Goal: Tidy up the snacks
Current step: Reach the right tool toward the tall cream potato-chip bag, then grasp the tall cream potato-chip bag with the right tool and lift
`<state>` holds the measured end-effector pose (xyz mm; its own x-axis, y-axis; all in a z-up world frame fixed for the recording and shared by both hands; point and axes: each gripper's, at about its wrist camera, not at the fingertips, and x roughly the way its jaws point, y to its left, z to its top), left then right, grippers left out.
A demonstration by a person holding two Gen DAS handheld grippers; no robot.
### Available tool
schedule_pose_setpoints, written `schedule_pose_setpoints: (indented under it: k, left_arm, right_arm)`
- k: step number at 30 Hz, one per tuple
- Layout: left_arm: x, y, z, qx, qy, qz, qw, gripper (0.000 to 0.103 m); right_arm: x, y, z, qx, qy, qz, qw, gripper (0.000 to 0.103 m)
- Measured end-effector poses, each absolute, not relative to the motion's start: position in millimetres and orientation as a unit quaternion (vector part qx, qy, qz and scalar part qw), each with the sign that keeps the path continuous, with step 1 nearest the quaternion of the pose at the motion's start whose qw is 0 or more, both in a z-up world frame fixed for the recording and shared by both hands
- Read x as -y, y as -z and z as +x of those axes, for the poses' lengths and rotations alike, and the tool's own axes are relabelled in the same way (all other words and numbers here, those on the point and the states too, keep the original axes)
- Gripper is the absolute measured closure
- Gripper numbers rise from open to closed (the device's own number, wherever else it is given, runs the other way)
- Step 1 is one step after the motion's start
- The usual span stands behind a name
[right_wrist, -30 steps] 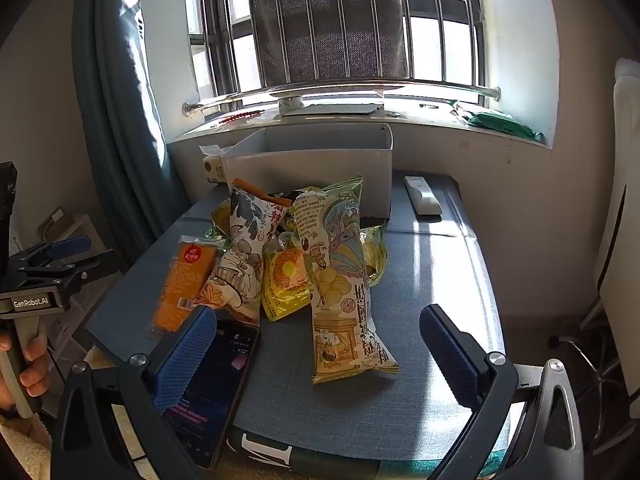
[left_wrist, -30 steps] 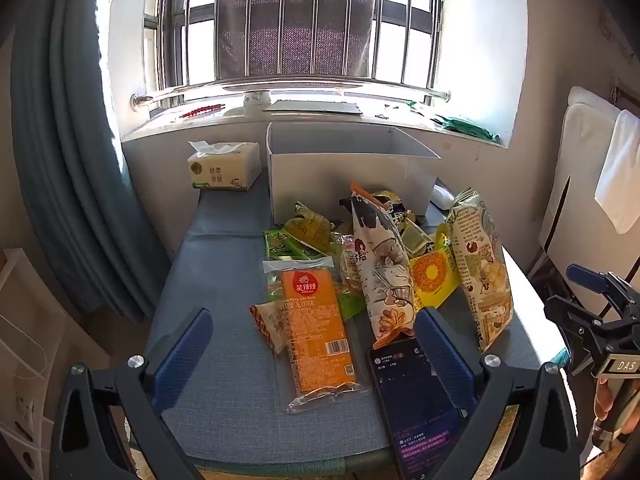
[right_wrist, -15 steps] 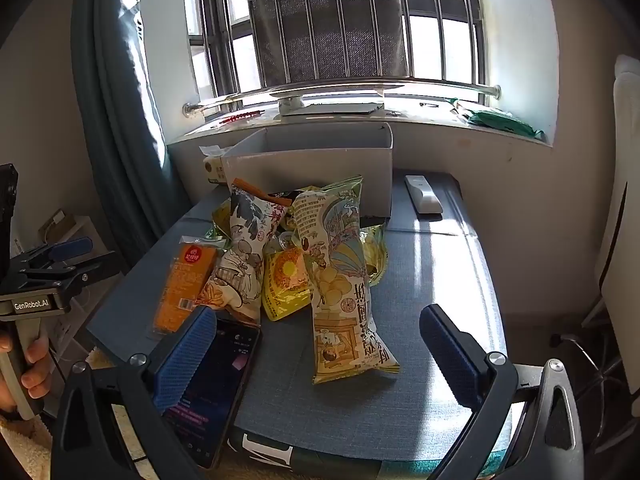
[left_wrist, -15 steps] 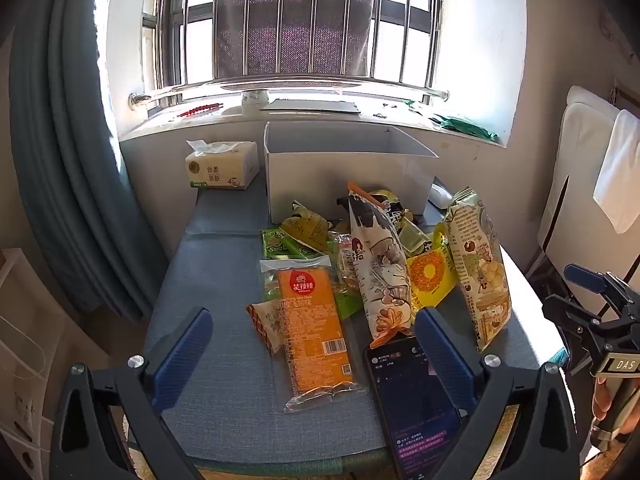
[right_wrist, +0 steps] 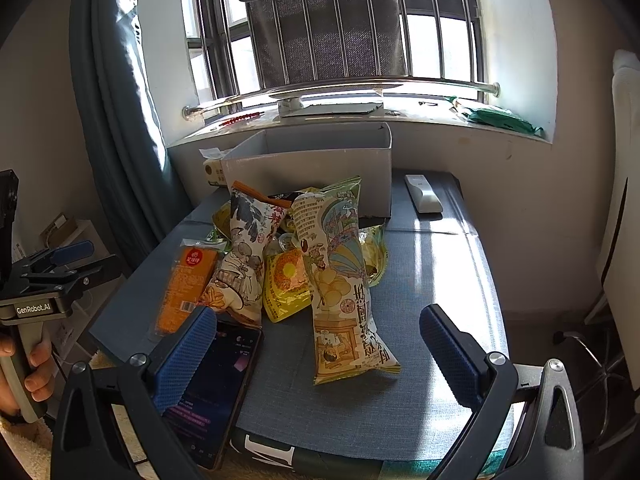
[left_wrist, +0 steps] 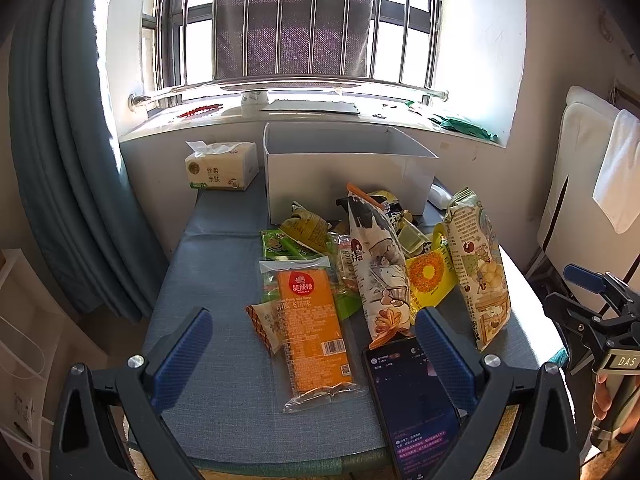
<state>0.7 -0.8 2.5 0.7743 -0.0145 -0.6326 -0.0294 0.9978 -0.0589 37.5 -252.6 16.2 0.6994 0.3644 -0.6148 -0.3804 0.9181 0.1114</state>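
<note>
A pile of snack packs lies on the blue table [left_wrist: 212,280]: an orange flat pack [left_wrist: 312,328] [right_wrist: 186,280], a white cartoon bag [left_wrist: 380,276] [right_wrist: 244,264], a yellow pack [left_wrist: 430,280] [right_wrist: 286,284], a tall green-yellow chip bag [left_wrist: 478,264] [right_wrist: 340,280] and green packs [left_wrist: 288,240]. A white open box [left_wrist: 344,176] [right_wrist: 312,160] stands behind them. My left gripper [left_wrist: 312,354] is open and empty at the table's near edge, before the orange pack. My right gripper [right_wrist: 316,354] is open and empty, before the chip bag.
A phone [left_wrist: 416,404] [right_wrist: 216,380] with a lit screen lies at the near edge. A tissue pack [left_wrist: 220,170] sits back left, a white remote [right_wrist: 422,198] back right. A blue curtain [left_wrist: 60,160] hangs left, a chair [left_wrist: 580,200] stands right.
Both views have shifted very slightly; the grippers stay open and the snacks have not moved.
</note>
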Motion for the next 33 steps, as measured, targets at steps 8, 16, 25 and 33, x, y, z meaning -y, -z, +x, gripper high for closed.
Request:
schedule_pose_setpoints:
  k: [8,16,25,33]
  left_arm:
    - [1.2,-3.4,1.6,-0.335,0.001,-0.033,0.942,0.000]
    - [1.2,-5.8,0.2,-0.332,0.004,-0.034,0.943,0.000]
    - [-4.4,-6.0,-0.9,-0.331,0.001,-0.040,0.943,0.000]
    - [-6.3,-2.6,1.4,-0.335,0.001,-0.041,0.941,0.000]
  right_arm:
    - [253.0,-11.7,42.7,-0.347,-0.207,-0.006,0.915,0.000]
    - [253.1,-4.2,52.8,-0.351,-0.209,-0.012,0.913,0.000]
    - [220.5,29.2,98.0,-0.379,-0.208,-0.061,0.899,0.000]
    - [212.7,62.3,118.0,-0.427,-0.194,-0.072,0.881,0.057]
